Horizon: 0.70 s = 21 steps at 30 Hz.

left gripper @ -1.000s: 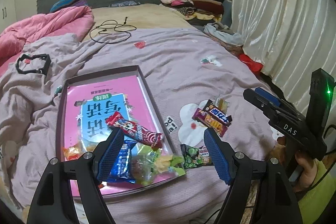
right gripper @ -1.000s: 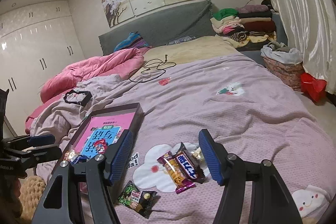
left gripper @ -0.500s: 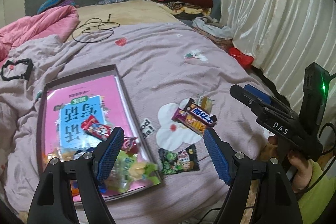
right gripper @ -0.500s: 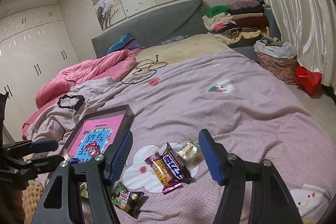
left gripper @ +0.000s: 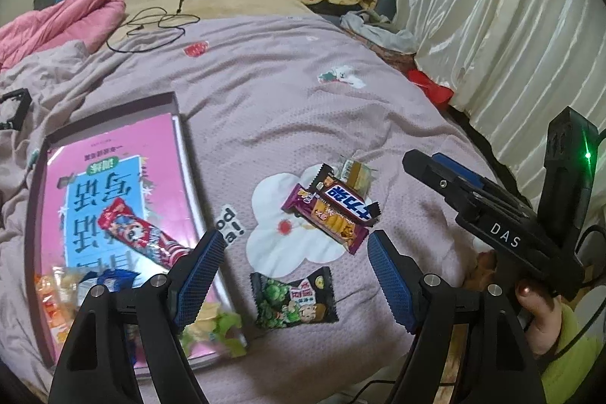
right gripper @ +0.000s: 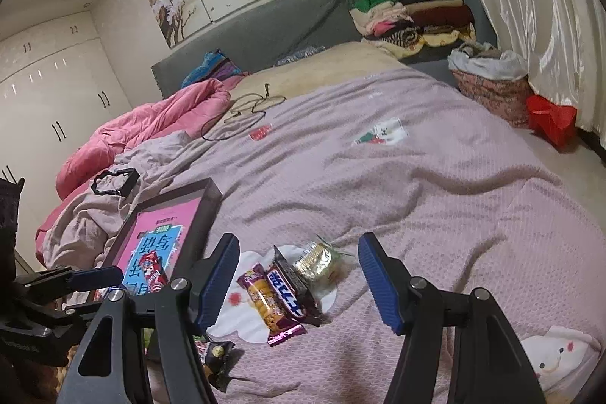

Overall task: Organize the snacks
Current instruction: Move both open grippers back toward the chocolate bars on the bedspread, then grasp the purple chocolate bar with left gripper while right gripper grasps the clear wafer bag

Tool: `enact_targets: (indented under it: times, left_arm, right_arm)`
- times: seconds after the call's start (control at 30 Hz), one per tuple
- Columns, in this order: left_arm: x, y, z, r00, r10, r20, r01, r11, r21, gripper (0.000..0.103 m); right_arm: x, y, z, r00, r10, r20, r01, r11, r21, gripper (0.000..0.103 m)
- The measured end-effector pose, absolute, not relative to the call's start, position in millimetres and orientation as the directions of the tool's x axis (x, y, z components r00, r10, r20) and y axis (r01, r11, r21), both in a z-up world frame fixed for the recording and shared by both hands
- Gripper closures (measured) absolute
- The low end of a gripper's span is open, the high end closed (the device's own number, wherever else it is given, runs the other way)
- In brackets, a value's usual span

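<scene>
Tray (left gripper: pixel 178 108): holds red bar (left gripper: pixel 140 237) plus a few sweets at its near end; we've swung the left gripper (left gripper: pixel 293 281) off it to the right since 1 s ago, so the next pick-up looks underway. Still loose on the bedspread, right of tray: green pack (left gripper: pixel 293 296), two choc bars (left gripper: pixel 331 214), clear-wrapped biscuit (right gripper: pixel 316 258). Both grippers: jaws apart, nothing held; right gripper (right gripper: pixel 299 281) hangs over the bars.
</scene>
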<state>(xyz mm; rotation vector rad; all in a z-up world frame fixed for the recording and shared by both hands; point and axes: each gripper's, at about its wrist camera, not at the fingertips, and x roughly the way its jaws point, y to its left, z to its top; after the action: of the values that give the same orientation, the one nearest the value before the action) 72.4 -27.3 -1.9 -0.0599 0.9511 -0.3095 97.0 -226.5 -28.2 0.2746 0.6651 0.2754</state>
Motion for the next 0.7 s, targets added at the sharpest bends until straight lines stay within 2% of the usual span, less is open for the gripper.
enact_targets:
  times: [0.27, 0.6, 0.7]
  left_arm:
    - [91, -44, -27, 0.476, -0.296, -0.828, 0.23, 0.951, -0.207, 0.024]
    - [117, -49, -57, 0.397, -0.37, -0.84, 0.163, 0.929, -0.333, 0.025]
    - [125, -50, -63, 0.387, -0.376, -0.842, 0.147, 0.926, -0.346, 0.032]
  right_arm:
    - [110, -237, -46, 0.708, 0.35, -0.614, -0.114, 0.914, 0.389, 0.038]
    - [120, -235, -57, 0.671, 0.366, -0.644, -0.118, 0.911, 0.395, 0.038]
    - [125, -234, -60, 0.651, 0.381, -0.657, -0.126, 0.907, 0.401, 0.038]
